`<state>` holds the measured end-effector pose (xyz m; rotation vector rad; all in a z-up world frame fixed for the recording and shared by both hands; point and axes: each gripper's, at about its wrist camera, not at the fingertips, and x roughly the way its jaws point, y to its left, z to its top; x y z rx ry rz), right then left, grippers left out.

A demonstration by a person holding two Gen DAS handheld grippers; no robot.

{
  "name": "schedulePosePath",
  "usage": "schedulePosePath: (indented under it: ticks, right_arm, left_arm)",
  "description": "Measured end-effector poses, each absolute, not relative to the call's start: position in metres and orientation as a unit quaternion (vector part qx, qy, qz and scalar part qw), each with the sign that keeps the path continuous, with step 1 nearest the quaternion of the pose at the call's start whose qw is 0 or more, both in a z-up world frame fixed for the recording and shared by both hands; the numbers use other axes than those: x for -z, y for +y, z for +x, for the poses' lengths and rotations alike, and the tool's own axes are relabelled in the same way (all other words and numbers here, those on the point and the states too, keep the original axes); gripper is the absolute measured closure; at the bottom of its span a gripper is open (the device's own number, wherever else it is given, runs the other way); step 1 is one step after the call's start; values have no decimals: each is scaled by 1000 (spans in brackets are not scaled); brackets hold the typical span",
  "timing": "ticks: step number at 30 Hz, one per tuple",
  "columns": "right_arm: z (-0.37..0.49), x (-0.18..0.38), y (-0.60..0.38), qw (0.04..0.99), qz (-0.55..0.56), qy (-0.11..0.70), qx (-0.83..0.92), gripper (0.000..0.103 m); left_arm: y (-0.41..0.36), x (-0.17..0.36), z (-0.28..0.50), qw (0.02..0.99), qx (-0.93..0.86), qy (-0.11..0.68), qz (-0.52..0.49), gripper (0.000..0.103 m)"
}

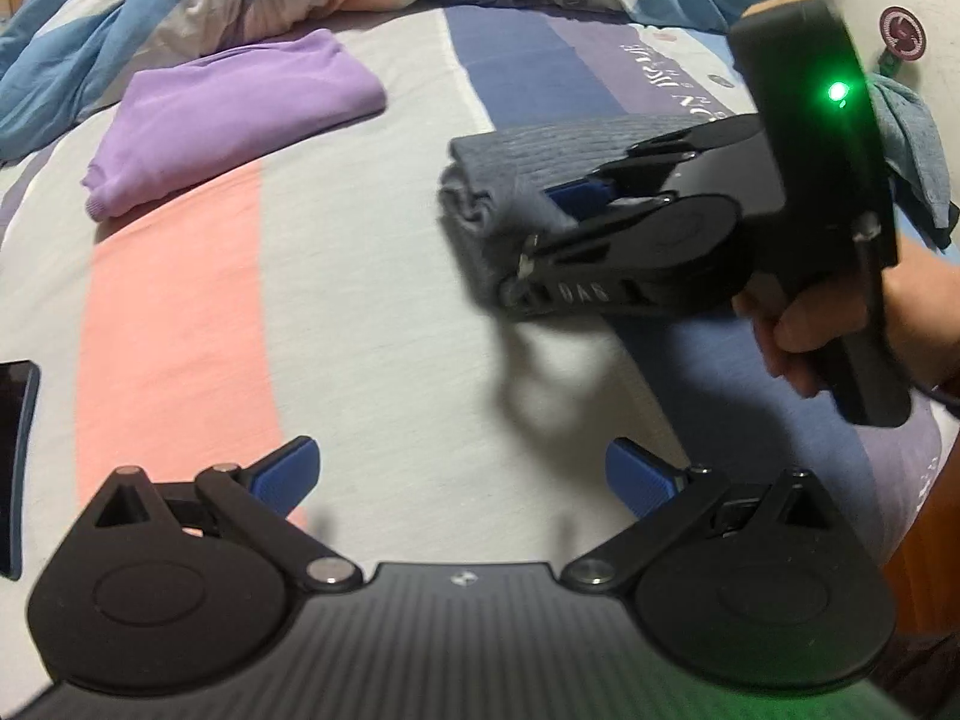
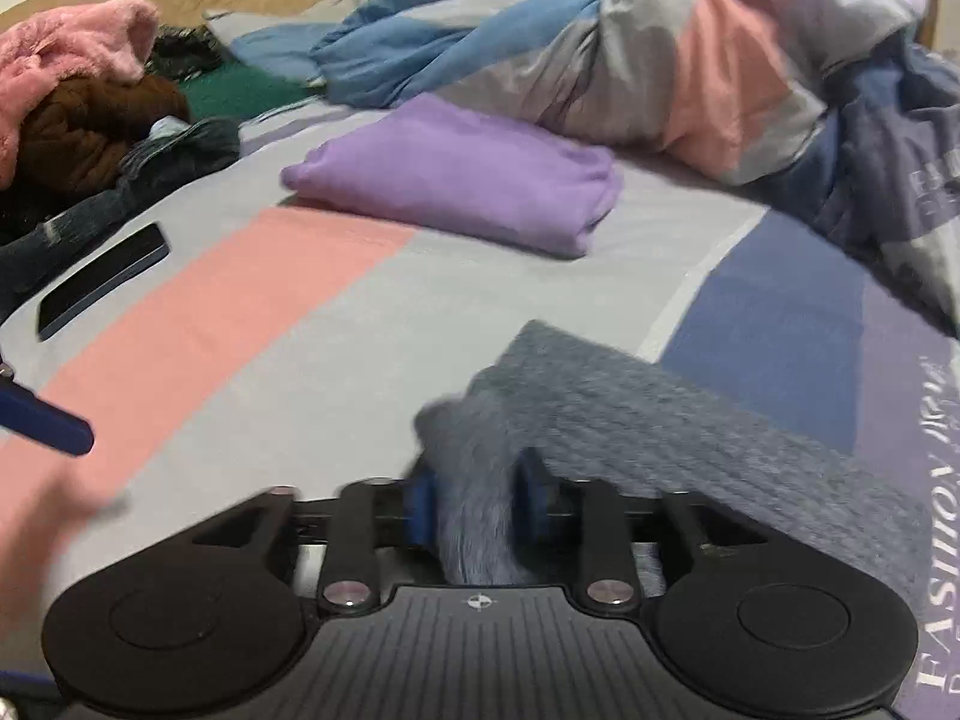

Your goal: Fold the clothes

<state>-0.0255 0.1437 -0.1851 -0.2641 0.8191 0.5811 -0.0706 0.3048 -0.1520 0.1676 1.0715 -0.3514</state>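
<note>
Left wrist view: the left gripper (image 1: 462, 474) hangs over the bedsheet (image 1: 372, 276) with jaws wide and empty. To the right, the right gripper (image 1: 540, 228) pinches the grey garment (image 1: 498, 180). A folded purple garment (image 1: 240, 120) lies far left.

Right wrist view: the jaws clamp a bunched grey fold at near centre; a phone (image 2: 102, 282) lies left.

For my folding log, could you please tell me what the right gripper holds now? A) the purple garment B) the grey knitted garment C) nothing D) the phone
B: the right gripper has its blue fingers pinched on a fold of the grey knitted garment, while the purple garment lies apart.
</note>
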Motion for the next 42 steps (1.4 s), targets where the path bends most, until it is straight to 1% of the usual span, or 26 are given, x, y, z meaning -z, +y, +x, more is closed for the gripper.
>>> schedulePosePath:
  ticks: [1, 2, 3, 6, 8, 9, 11, 12, 14, 16, 17, 18, 20, 22, 23, 24, 25, 27, 30, 32, 33, 34, 35, 37, 39, 42]
  right_arm:
    - [-25, 184, 147, 862, -128, 398, -286, 37]
    - [-27, 181, 149, 860, -128, 399, -290, 36]
    - [-29, 178, 148, 863, -118, 398, -288, 36]
    - [-34, 162, 126, 875, -44, 399, -270, 48]
    - [-41, 147, 95, 890, 20, 390, -236, 48]
    - [-45, 139, 75, 900, 44, 380, -209, 46]
    - [-53, 128, 37, 917, 74, 363, -148, 45]
    - [-56, 126, 19, 922, 82, 360, -117, 44]
    - [-58, 135, -5, 924, 59, 370, -73, 44]
    - [-59, 153, -20, 919, 22, 390, -56, 47]
    - [-61, 164, -25, 915, 8, 398, -62, 47]
    - [-64, 174, -26, 911, -10, 406, -69, 48]
    - [-68, 197, -26, 902, -46, 422, -79, 42]
    - [-72, 204, -34, 905, -29, 419, -73, 29]
    - [-69, 202, -40, 903, -11, 425, -68, 29]
    - [-69, 199, -42, 903, -1, 425, -67, 30]
    - [-73, 194, -41, 907, -2, 415, -71, 37]
    - [-79, 184, -39, 915, -5, 395, -80, 42]
    - [-84, 174, -38, 921, -11, 378, -89, 42]
    - [-83, 172, -38, 921, -16, 377, -93, 35]
    - [-83, 171, -38, 921, -18, 376, -95, 30]
    - [-82, 170, -38, 921, -20, 376, -97, 29]
    - [-82, 168, -38, 921, -23, 375, -99, 30]
    - [-81, 166, -38, 921, -28, 374, -103, 46]
    - [-80, 164, -38, 921, -32, 372, -107, 46]
    - [-62, 161, -35, 923, -74, 344, -157, 44]
  left_arm:
    - [306, 151, -71, 843, 164, 506, 82, 1]
    - [306, 150, -70, 844, 164, 505, 84, 1]
    - [306, 149, -70, 844, 165, 503, 84, 1]
    - [301, 139, -66, 849, 175, 492, 87, 1]
    - [297, 132, -61, 852, 183, 483, 87, 0]
    - [293, 129, -58, 854, 188, 477, 85, 0]
    - [284, 121, -50, 860, 206, 461, 75, 0]
    - [278, 118, -42, 861, 220, 454, 63, 0]
    - [265, 114, -26, 861, 248, 442, 38, 0]
    - [249, 114, -9, 857, 273, 436, 21, 0]
    - [240, 116, 0, 854, 286, 434, 15, 0]
    - [231, 125, 10, 852, 269, 447, 35, 0]
    - [213, 146, 29, 846, 234, 473, 78, 0]
    - [212, 166, 38, 834, 206, 502, 103, 0]
    - [211, 176, 43, 827, 192, 516, 115, 0]
    - [211, 186, 48, 820, 178, 529, 127, 0]
    - [211, 186, 48, 820, 177, 530, 127, 0]
    - [210, 185, 50, 819, 178, 530, 127, 0]
    - [201, 185, 51, 817, 176, 530, 141, 0]
    - [197, 189, 53, 811, 177, 539, 144, 0]
    - [197, 188, 52, 809, 177, 541, 147, 0]
    - [197, 188, 52, 809, 178, 540, 148, 0]
    - [197, 188, 54, 810, 177, 540, 147, 0]
    - [198, 179, 52, 821, 177, 523, 144, 0]
    - [200, 167, 46, 840, 180, 492, 144, 0]
    - [189, 138, 34, 850, 249, 442, 140, 0]
